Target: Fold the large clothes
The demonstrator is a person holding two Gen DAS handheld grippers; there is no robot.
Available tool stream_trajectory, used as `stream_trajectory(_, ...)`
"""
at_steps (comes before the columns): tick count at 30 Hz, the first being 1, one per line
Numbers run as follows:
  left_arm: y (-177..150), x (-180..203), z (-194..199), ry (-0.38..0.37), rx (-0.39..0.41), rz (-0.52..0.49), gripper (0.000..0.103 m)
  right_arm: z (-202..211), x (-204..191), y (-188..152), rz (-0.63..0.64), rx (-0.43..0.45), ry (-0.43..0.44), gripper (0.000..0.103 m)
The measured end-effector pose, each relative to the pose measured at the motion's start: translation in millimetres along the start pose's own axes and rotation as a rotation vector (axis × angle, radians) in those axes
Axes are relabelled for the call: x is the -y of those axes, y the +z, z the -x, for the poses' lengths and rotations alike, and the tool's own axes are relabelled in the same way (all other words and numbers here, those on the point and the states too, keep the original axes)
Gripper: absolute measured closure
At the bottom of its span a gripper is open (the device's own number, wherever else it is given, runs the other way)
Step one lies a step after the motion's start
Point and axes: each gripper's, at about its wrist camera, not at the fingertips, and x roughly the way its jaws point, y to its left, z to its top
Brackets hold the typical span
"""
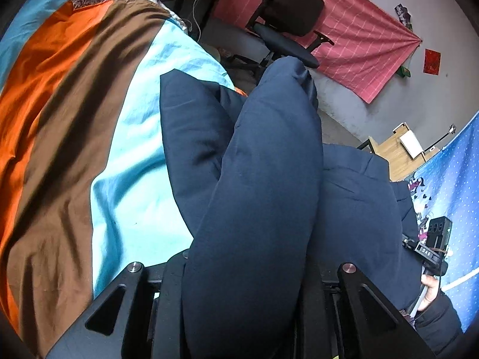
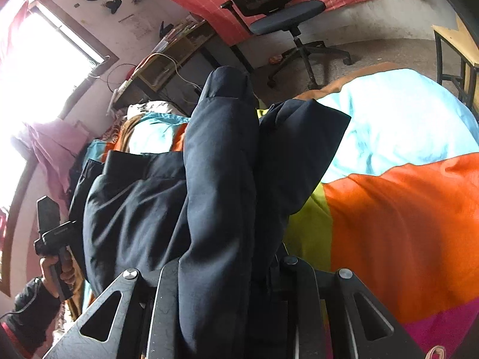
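Your left gripper is clamped on a thick fold of the navy jacket. Your right gripper seems clamped on it too, fabric hiding the tips. The striped bedsheet lies at nine o'clock.

L hand-held gripper & R hand-held gripper: both clamped on fabric, raised side by side.

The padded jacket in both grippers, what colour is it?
Dark navy jacket, clearest in the left wrist view.

Grey plaster wall draped with pink checked cloth; black mesh-backed office chair on brownish carpet floor. Bright, blown-out window at left, cluttered wooden desk beside it. Bed under colour-block orange, brown and turquoise cover.
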Motion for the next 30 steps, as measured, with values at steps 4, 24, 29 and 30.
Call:
stream_trajectory(4, 1.9, 4.3, -4.0, 0.039, -0.017, -0.005, 0.073, -3.7, 11.7, -3.9, -0.014, -0.011, -0.027, 0.068)
stream_trajectory(24, -20.4, 15.8, 22.7, 0.400, 0.176, 0.001, 0.027, 15.9, 4.2, -31.0, 0.136, 0.008, -0.376, 0.000)
stream_trajectory(29, -38.8, 30.0, 39.5, 0.393, 0.235, -0.018, 0.020, 25.6, -11.6, -37.6, 0.195, 0.043, -0.422, 0.000)
stream_trajectory(30, -40.1, 34.3, 39.9, 0.388, 0.244, -0.022, 0.019, 26.5, -15.0, -38.9, 0.204, 0.043, -0.428, 0.000)
